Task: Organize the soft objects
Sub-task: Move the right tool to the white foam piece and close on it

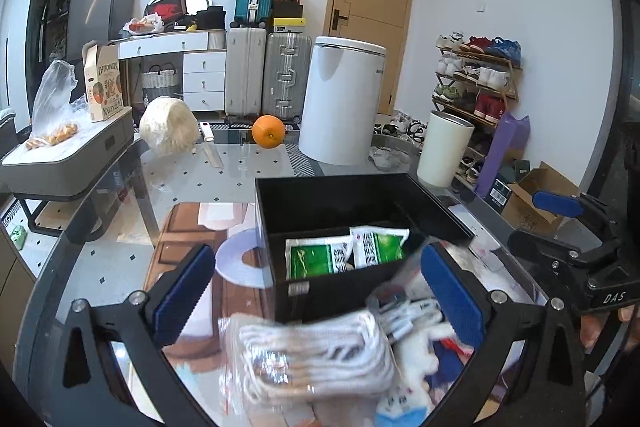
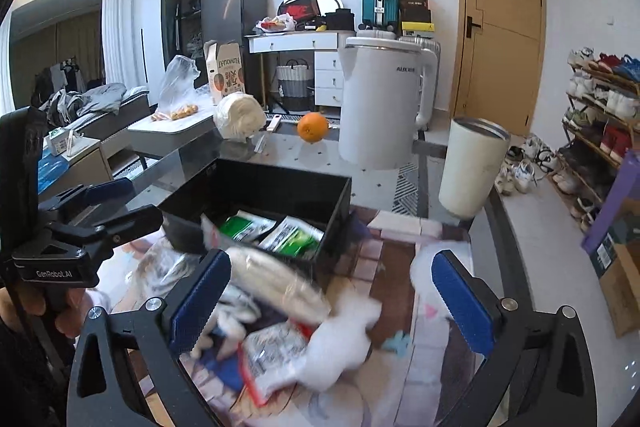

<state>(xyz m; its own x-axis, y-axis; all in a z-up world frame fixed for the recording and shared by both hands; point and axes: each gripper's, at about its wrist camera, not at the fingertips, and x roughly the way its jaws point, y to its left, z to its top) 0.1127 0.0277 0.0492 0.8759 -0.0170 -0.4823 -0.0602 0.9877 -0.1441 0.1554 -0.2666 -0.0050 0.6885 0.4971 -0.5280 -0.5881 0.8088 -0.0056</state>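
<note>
Pile of soft stuff on the table: one bagged bundle of white socks [image 1: 316,351], plus several blurry packets, right in front of the black box [image 1: 340,199]. Two green packs [image 1: 320,255] inside, back half bare. Left gripper [image 1: 320,287] and right gripper [image 2: 330,291] both spread wide, holding nothing.

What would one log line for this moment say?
left gripper: open | right gripper: open | black box: holds green packets | sock bundle: outside box

A lived-in home: shoe rack [image 1: 478,83], stacked suitcases [image 1: 264,67], wooden door [image 2: 500,23], bed [image 2: 100,103].
</note>
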